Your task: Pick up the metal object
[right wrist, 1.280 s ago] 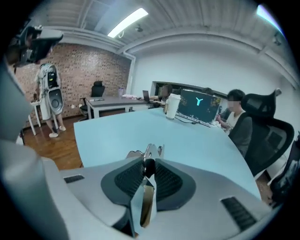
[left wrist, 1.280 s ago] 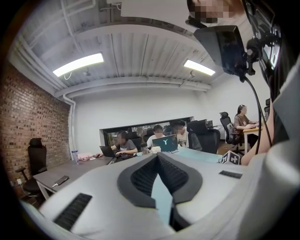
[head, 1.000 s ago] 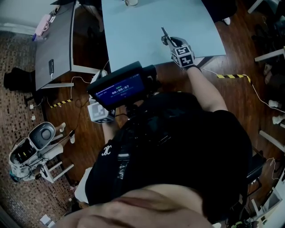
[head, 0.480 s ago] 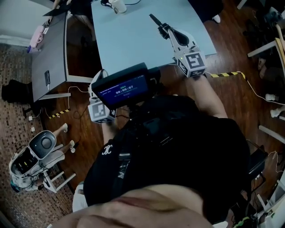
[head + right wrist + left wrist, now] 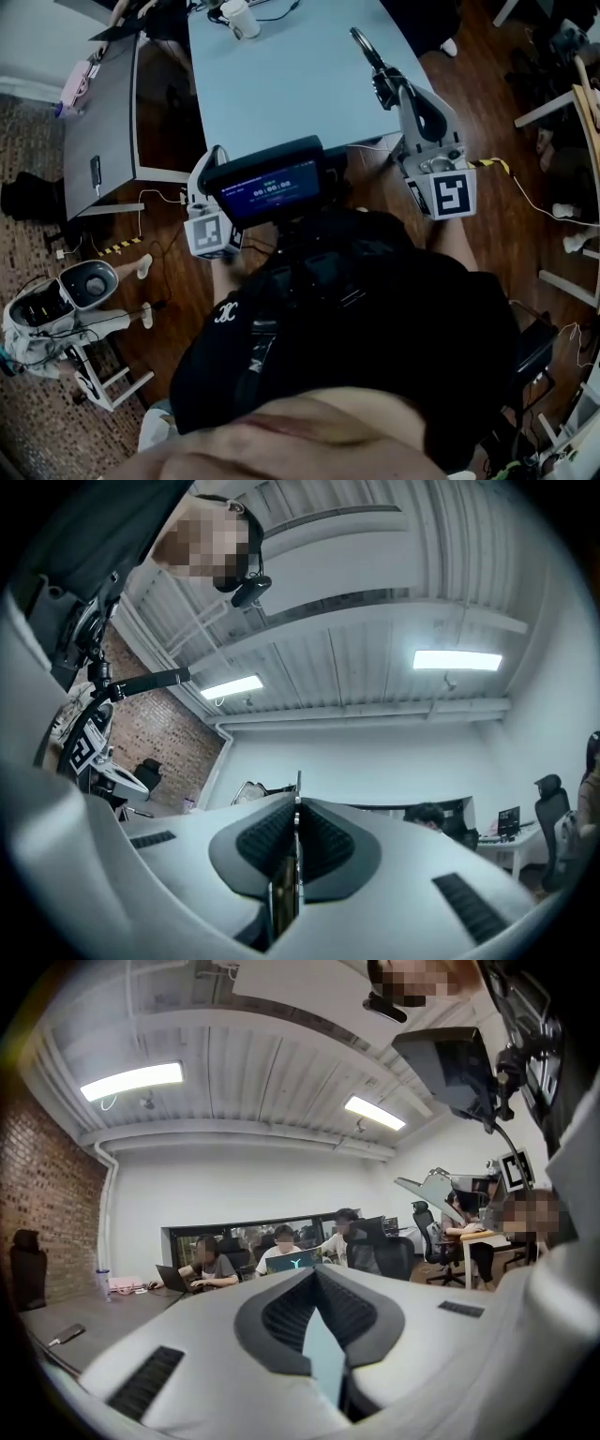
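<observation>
While the person stands at the near edge of the desk [image 5: 281, 94], the left claw [image 5: 315, 1275] hangs close by the body. Its pads are drawn together with nothing between them. It plays no part, and I would leave it tucked there, clear of the small screen [image 5: 272, 183] mounted at the chest. Further along, the pale desk top is nearly bare, with only a white cup [image 5: 242, 17] near its far edge, well apart from the work.

Over to the right, the right claw [image 5: 382, 79] is clenched on the metal object [image 5: 364, 44], a thin, dark piece with a loop at its free end. It is pinched edge-on between the two ribbed pads, and the looped end sticks out beyond the tips. From where I stand the claw looks raised and tilted upward. The piece appears to be off the desk, in the air above its right-hand part, and the pick-up looks as good as done.

To finish well, I would make the squeeze firm and even. So thin a strip gives the pads little to bite and could pivot or slip out. Move slowly, with no flick of the wrist, because the free end may swing. Carry it over the desk, so a drop lands there and not on the wooden floor [image 5: 506, 103].
</observation>
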The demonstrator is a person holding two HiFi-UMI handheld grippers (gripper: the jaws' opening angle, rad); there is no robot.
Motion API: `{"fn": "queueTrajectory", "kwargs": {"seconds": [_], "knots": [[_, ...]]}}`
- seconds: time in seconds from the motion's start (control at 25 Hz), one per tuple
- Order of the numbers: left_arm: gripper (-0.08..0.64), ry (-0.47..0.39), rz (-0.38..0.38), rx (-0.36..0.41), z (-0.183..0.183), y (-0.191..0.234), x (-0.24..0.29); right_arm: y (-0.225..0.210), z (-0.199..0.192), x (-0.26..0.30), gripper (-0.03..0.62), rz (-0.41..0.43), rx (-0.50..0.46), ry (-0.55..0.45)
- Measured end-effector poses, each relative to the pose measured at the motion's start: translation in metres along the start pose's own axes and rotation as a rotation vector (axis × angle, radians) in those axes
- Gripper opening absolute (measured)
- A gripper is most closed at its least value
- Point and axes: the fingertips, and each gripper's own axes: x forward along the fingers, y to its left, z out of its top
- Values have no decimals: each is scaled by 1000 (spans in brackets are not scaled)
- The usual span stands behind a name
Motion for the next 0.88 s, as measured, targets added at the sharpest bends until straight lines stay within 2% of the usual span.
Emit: {"fn": "queueTrajectory", "kwargs": {"seconds": [0.2,0.36,0.52,0.76,0.88], "knots": [[2,-8,5,7,4,-18,8,-21,-8,-23,-18,-19,16,17],[2,-9,14,20,-5,-37,8,-32,-16,-44,-18,-4,22,36],[2,-2,43,22,0,-47,-1,-44,-6,-61,-18,11,32,45],[2,-53,23,43,1,-54,-57,-11,28,-121,-18,-22,-7,2],[2,-67,12,42,13,-58,-63,-10,33,-131,-18,-35,-10,13]]}}
